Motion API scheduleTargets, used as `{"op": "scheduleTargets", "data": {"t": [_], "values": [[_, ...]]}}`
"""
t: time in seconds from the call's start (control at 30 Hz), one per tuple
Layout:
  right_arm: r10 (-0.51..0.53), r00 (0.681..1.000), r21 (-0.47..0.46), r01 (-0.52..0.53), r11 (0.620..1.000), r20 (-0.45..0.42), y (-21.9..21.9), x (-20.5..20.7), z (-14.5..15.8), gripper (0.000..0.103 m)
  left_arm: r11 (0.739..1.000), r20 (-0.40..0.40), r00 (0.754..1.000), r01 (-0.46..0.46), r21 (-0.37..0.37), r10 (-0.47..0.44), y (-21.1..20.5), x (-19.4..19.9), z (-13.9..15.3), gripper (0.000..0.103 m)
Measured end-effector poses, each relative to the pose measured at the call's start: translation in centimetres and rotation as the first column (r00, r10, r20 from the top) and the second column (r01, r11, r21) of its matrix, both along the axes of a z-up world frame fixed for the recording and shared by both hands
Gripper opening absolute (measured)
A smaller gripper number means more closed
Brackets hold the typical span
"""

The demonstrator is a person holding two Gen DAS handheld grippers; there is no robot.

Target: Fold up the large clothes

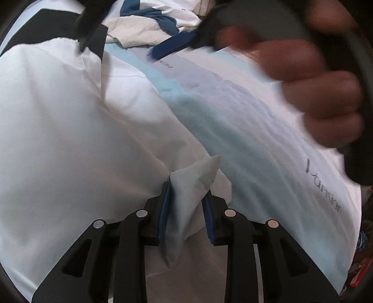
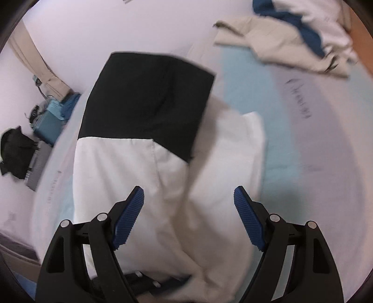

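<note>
In the left wrist view, the left gripper (image 1: 187,202) is clenching a bunched corner of the white garment (image 1: 70,130), the pale fold standing up between its blue pads (image 1: 164,209). The garment is lying spread over the bed sheet (image 1: 233,121), a pale blue and white surface with grey lettering. A black panel (image 1: 46,25) of the garment is showing at the top left. Beyond it, a pile of clothes (image 1: 149,21) in white, beige and dark blue is resting on the sheet. The person's right hand (image 1: 314,88) is looming blurred at the upper right, wrapped around the other tool, whose blue pad is reaching toward the sheet.

In the right wrist view, the right gripper (image 2: 188,202) is hanging with its jaws spread wide, grasping nothing, above the white garment (image 2: 139,186). The garment is lying lengthwise on the bed sheet (image 2: 314,151), its black panel (image 2: 149,98) at the far end. The pile of clothes (image 2: 291,35) is sitting well apart at the upper right. To the left, off the bed, a teal box (image 2: 50,121) and a dark cloth (image 2: 15,149) are lying near a beige curtain (image 2: 35,60).
</note>
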State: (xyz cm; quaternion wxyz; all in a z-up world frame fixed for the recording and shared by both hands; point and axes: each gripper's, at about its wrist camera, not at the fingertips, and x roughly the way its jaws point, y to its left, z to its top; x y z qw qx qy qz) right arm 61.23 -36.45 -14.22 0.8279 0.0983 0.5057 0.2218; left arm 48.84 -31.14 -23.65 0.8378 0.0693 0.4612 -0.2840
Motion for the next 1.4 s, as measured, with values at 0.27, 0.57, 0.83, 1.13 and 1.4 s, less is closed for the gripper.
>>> {"op": "scheduleTargets", "data": {"t": [0.27,0.57,0.83,1.13,1.4], "values": [[0.054,0.989,0.014,-0.052,0.999,-0.141,2.2,0.7,-4.5,0.078,0.999,0.044,0.999,0.000,-0.033,0.001,4.3,-3.9,6.7,0.073],[0.067,0.989,-0.023,-0.071,0.997,-0.128,2.5,0.8,-3.8,0.078,0.979,0.095,0.975,-0.202,-0.022,0.203,16.7,4.0,11.3,0.086],[0.130,0.991,0.029,-0.130,0.991,-0.031,5.2,0.9,-0.9,0.078,0.952,-0.150,0.978,-0.181,-0.246,0.147,21.7,15.5,7.6,0.086],[0.061,0.986,0.254,-0.020,0.967,-0.156,4.2,5.4,-2.9,0.046,0.951,-0.225,0.965,-0.191,-0.244,0.136,21.1,17.6,5.6,0.088],[0.077,0.994,0.170,-0.063,0.983,-0.077,3.3,4.0,1.7,0.010,0.971,-0.122,0.984,-0.151,-0.184,0.130,19.1,17.0,10.0,0.086]]}}
